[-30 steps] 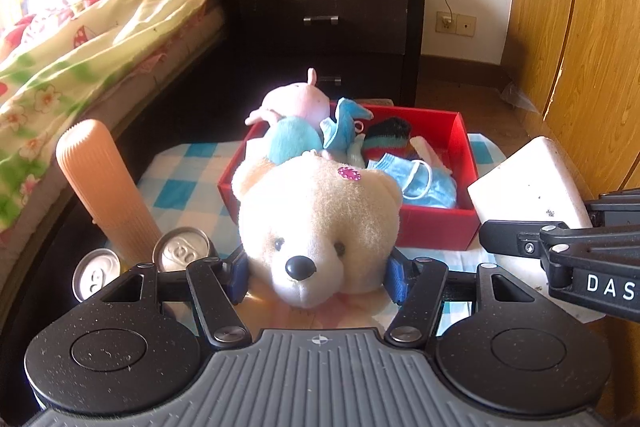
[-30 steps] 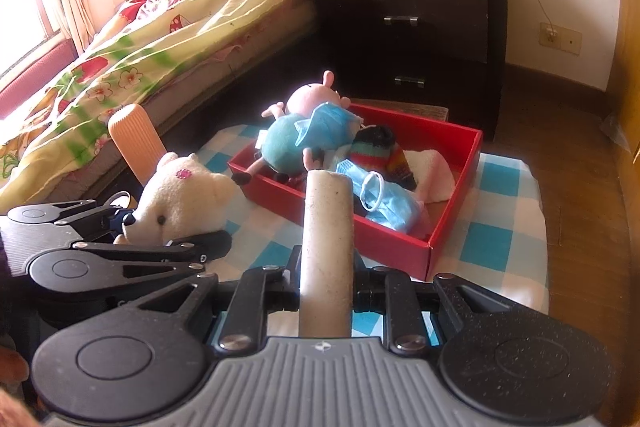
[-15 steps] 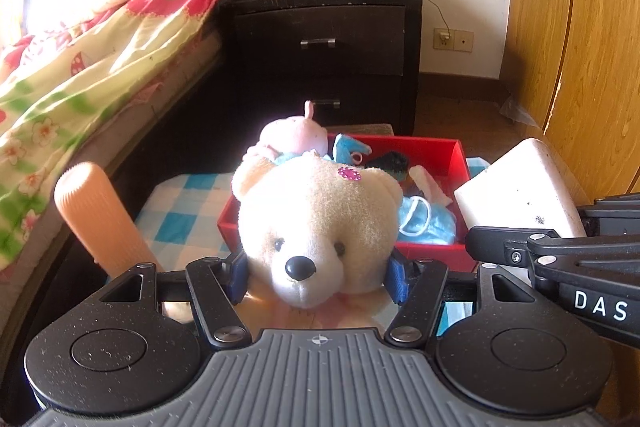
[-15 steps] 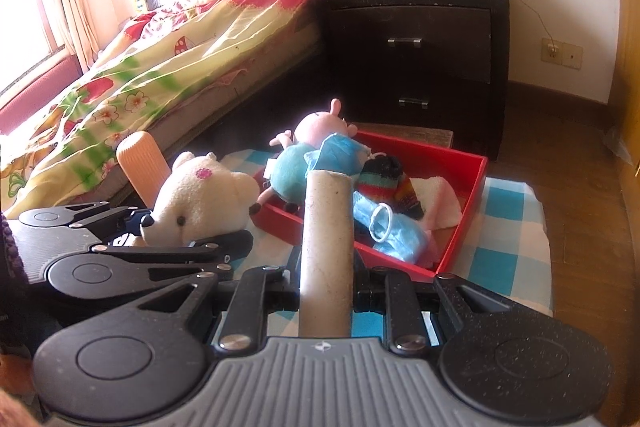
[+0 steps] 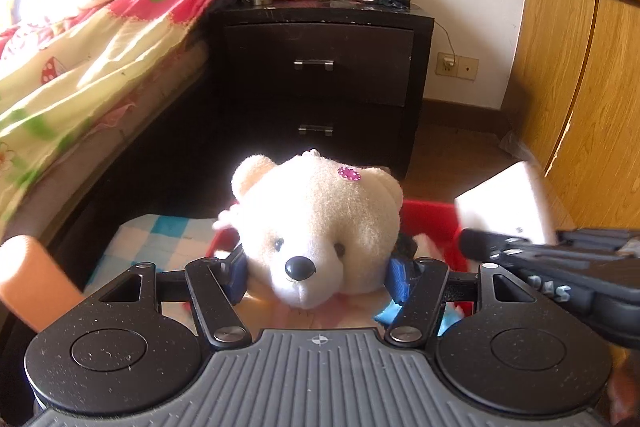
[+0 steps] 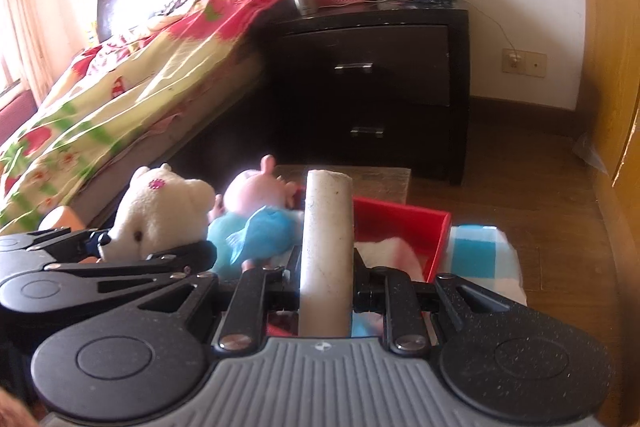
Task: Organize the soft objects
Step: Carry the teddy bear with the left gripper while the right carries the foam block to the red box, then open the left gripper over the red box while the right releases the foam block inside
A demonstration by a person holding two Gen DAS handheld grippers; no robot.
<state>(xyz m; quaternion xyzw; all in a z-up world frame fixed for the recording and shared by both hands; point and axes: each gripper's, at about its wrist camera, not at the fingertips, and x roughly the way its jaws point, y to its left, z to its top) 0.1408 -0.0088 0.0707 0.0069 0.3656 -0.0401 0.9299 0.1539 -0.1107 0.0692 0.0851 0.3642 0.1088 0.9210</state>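
Note:
My left gripper (image 5: 316, 273) is shut on a cream teddy bear (image 5: 316, 223) with a pink flower on its head, the blue pads pressed into both cheeks. The bear hangs in front of the red box (image 5: 430, 217) and hides most of it. My right gripper (image 6: 326, 267) is shut on a white foam block (image 6: 327, 239) that stands upright between its fingers; the block (image 5: 502, 205) also shows in the left wrist view. Inside the red box (image 6: 404, 215) lie a pink pig plush (image 6: 252, 187), a blue soft item (image 6: 262, 231) and a white cloth (image 6: 394, 253).
A blue-and-white checked cloth (image 6: 480, 253) lies under the box. An orange foam cylinder (image 5: 30, 281) stands at the left. A dark nightstand (image 5: 320, 67) is straight ahead, a bed (image 5: 80, 47) with a floral quilt on the left, wooden wardrobe doors (image 5: 592, 87) on the right.
Both grippers have moved forward towards the nightstand with the bear and the block. The bear now covers most of the red box; the two cans have left the left wrist view.

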